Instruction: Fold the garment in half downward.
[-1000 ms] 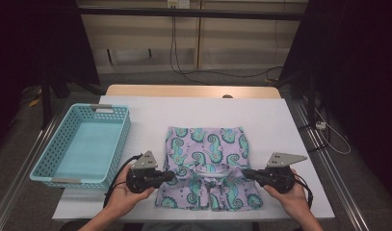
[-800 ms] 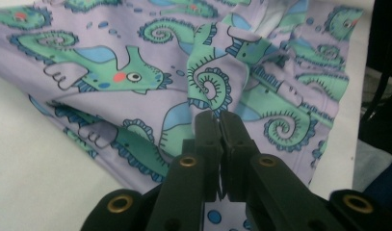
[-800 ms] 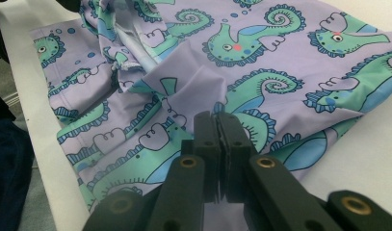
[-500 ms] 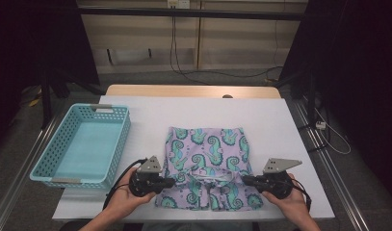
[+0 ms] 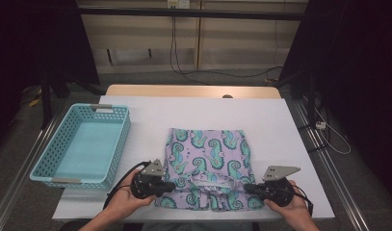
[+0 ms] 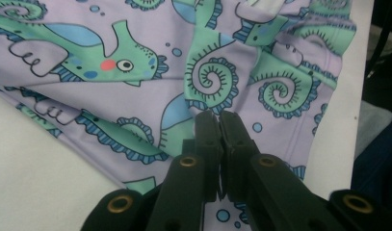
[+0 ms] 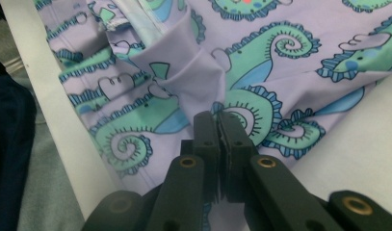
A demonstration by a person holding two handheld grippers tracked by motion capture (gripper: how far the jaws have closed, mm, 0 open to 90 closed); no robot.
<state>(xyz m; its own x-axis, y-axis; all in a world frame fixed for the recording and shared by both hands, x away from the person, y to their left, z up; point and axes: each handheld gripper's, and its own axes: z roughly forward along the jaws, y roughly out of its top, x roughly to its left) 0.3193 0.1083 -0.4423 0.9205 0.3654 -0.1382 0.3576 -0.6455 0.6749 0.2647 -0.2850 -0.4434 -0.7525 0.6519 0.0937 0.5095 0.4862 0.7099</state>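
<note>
Lilac shorts (image 5: 208, 154) printed with green seahorses lie flat on the white table (image 5: 193, 113), with the waistband toward the near edge. My left gripper (image 5: 173, 185) reaches in from the left onto the shorts' near left part, and its jaws are pressed together on the fabric (image 6: 136, 86). In the left gripper view the closed tips (image 6: 218, 115) sit on a crease. My right gripper (image 5: 245, 186) comes in from the right on the near right part. It is shut too, and the cloth (image 7: 280, 48) bunches up at its tips (image 7: 217, 115).
A light blue perforated basket (image 5: 122, 137) stands on the table's left side, with nothing in it. The table's near edge lies just behind both hands. A dark floor and cables lie beyond the far edge.
Both hands have slid slightly toward the table's near edge, the right one a little more. The jaws stay closed and the shorts have barely shifted.
</note>
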